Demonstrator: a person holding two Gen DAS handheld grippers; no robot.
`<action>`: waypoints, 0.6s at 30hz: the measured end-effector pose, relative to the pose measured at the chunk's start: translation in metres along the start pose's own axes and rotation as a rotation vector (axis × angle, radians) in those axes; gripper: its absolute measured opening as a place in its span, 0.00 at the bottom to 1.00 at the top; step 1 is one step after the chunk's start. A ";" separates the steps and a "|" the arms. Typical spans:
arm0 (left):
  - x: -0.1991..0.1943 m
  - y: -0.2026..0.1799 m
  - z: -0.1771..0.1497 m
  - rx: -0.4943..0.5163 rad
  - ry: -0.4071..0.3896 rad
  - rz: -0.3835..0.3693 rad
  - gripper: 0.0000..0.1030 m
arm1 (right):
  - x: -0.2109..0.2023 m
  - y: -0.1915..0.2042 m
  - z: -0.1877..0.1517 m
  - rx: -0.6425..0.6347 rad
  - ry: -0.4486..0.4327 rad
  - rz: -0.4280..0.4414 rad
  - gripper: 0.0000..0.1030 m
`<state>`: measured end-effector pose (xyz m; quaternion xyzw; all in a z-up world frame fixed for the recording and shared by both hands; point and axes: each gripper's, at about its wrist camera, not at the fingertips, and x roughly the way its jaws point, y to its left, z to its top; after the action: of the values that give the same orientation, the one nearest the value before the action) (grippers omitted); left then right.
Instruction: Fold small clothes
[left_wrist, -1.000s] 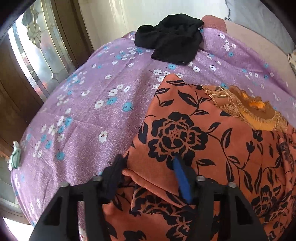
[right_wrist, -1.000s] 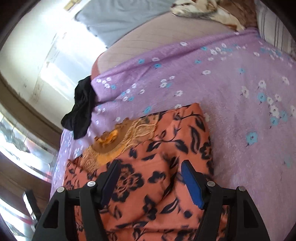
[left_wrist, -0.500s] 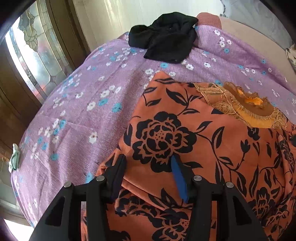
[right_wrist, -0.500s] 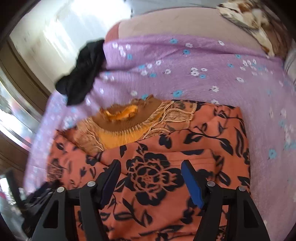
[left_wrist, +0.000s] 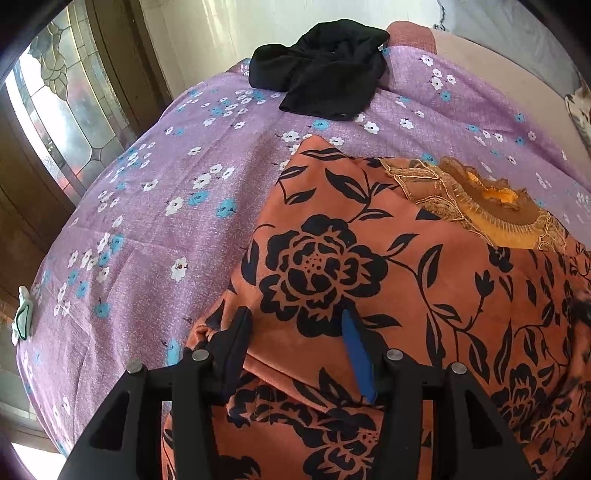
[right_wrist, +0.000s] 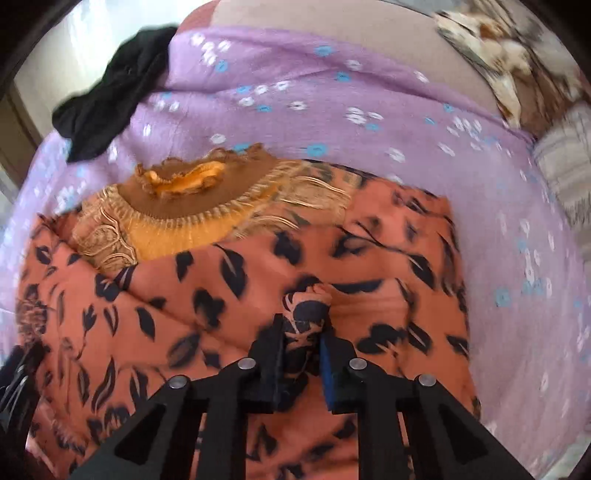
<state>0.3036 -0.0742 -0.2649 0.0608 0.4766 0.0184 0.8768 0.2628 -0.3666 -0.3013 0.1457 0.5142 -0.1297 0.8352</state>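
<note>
Between the closing right tool (right_wrist: 301, 332) pads, a pinched orange garment (right_wrist: 306, 306) fold (unseen from left); left tool (left_wrist: 295, 332) half-open astride cloth.

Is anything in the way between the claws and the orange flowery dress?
Nothing visible. The right claw is closing with a pinch of the orange floral dress between its pads; the left claw sits open right on it.

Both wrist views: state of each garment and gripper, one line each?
orange floral garment: spread on the bed, partly folded, collar exposed.
black garment: crumpled, unfolded, at the far bed edge.
left gripper: jaws apart over the orange fabric.
right gripper: jaws closing, fabric fold bunched between them.
</note>
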 end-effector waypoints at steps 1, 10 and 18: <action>-0.001 0.001 0.000 -0.003 0.001 -0.003 0.50 | -0.007 -0.011 -0.006 0.035 -0.012 0.029 0.16; -0.003 0.001 -0.001 -0.012 -0.007 0.006 0.50 | -0.056 -0.111 -0.102 0.326 -0.003 0.332 0.24; -0.003 0.003 -0.001 -0.008 -0.014 0.014 0.50 | -0.089 -0.157 -0.103 0.502 -0.165 0.382 0.78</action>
<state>0.3017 -0.0719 -0.2629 0.0608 0.4698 0.0260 0.8803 0.0814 -0.4671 -0.2832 0.4301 0.3602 -0.1049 0.8212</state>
